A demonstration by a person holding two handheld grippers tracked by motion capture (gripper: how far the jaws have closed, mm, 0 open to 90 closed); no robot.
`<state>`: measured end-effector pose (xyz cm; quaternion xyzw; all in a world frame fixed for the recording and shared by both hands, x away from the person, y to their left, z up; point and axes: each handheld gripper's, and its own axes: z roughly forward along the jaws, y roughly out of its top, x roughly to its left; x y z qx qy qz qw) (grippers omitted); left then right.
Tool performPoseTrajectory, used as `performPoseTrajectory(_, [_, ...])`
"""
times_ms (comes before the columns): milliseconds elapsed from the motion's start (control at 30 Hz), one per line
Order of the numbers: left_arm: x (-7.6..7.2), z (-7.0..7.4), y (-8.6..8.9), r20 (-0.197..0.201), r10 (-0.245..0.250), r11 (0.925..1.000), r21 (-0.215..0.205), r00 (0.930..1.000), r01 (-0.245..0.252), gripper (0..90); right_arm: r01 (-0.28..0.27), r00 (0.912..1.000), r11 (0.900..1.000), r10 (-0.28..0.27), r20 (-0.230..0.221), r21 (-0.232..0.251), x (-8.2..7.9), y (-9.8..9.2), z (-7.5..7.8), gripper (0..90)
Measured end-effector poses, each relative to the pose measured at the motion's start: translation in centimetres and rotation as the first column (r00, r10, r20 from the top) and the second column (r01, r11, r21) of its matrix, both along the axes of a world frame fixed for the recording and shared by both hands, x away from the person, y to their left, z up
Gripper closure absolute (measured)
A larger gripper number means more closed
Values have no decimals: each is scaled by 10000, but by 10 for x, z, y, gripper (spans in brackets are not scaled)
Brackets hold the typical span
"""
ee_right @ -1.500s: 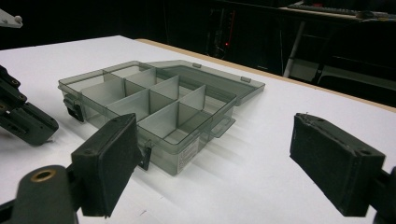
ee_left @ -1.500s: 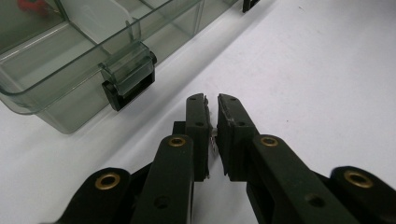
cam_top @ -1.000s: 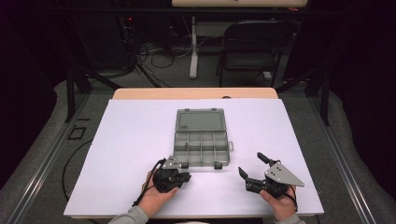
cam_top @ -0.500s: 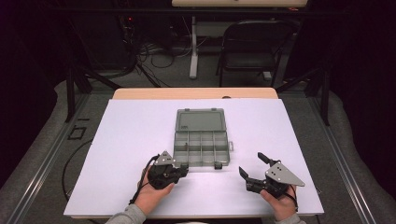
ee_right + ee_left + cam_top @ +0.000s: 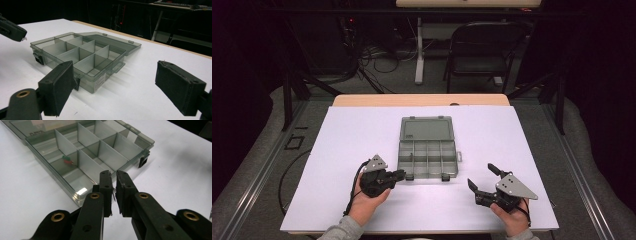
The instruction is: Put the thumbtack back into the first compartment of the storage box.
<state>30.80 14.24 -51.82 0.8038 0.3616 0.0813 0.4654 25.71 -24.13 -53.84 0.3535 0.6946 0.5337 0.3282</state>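
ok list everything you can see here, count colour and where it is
organiser box: 1, clear grey plastic with dividers, lid open flat behind it, middle of the table
small item: 1, red and green, in one compartment of the box; too small to tell what it is
table cover: 1, white, over the tabletop
tabletop edge: 1, light wood, showing along the far side
chair: 1, black, behind the table
cables: several, dark, on the floor behind the table
left gripper: 1, black, jaws shut on nothing, at the box's near left corner
right gripper: 1, black, jaws wide open, right of the box
hands: 2, near edge, grey sleeves
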Motion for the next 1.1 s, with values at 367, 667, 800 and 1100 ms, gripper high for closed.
performPoseTrajectory(367, [13,14,4,207,322,9989,-343,9993,-315,836,76,9999,9999,-75,-123,77,1,-2,-2,153])
performPoseTrajectory(667, [34,30,1,318,496,9973,-550,9983,-478,836,208,9997,9997,-207,-129,82,0,-3,-2,153])
performPoseTrajectory(800, [46,34,0,155,569,9973,-466,9983,-561,836,172,9998,9998,-171,-131,56,-1,-3,-2,153])
performPoseTrajectory(1100, [72,37,-1,-277,783,9962,-361,9965,-792,837,126,9999,9999,-126,-76,-19,-2,-2,-1,153])
